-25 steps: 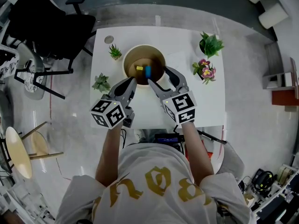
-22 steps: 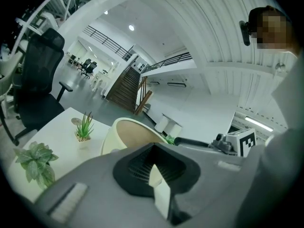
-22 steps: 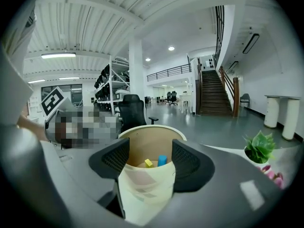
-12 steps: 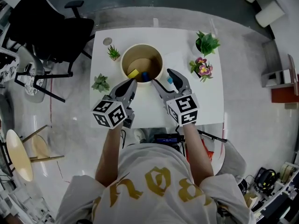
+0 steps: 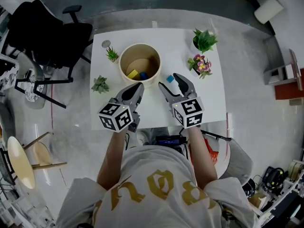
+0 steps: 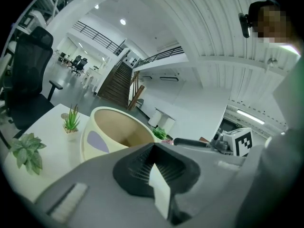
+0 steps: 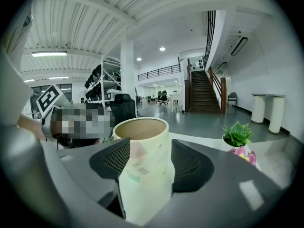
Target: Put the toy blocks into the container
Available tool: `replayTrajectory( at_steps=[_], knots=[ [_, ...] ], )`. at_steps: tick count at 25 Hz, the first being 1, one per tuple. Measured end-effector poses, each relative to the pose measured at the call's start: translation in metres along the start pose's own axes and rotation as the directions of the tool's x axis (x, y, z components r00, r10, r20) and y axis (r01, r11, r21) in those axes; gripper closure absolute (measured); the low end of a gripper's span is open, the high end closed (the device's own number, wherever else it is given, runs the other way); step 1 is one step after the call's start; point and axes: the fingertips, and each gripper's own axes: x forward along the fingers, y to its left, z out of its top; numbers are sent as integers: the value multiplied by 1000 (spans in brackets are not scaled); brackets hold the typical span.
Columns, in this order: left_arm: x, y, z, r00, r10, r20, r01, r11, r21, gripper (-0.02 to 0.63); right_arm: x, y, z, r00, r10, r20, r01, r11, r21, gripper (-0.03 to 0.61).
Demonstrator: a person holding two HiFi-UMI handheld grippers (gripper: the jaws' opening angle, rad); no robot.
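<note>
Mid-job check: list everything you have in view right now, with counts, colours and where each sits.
table: 1, white, centre.
container: 1, cream, table's far side.
yellow block: 1, inside the container.
blue block: 1, inside the container, beside the yellow.
light blue block: 1, on the table, right of the container.
green plants: 3, potted, two left of the container, one far right.
flowering plant: 1, pink, table's right side.
disc: 1, grey, table's far-left corner.
office chair: 1, black, left of the table.
stool: 1, pale wood, lower left.
left gripper: 1, grey, jaws together, empty.
right gripper: 1, grey, jaws apart after closing slightly, nothing gripped.
</note>
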Motion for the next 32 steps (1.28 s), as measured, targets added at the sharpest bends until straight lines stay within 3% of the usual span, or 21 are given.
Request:
replayTrajectory(
  at_steps=[14, 32],
  knots=[
    [16, -8, -50, 994, -10, -109, 10, 1000, 1, 612, -14, -24, -46, 995, -57, -85, 60, 998, 25, 293],
    [41, 22, -95, 982, 31, -186, -40, 998, -49, 612, 20, -51, -101, 972, -50, -228, 52, 999, 2, 293]
  ],
)
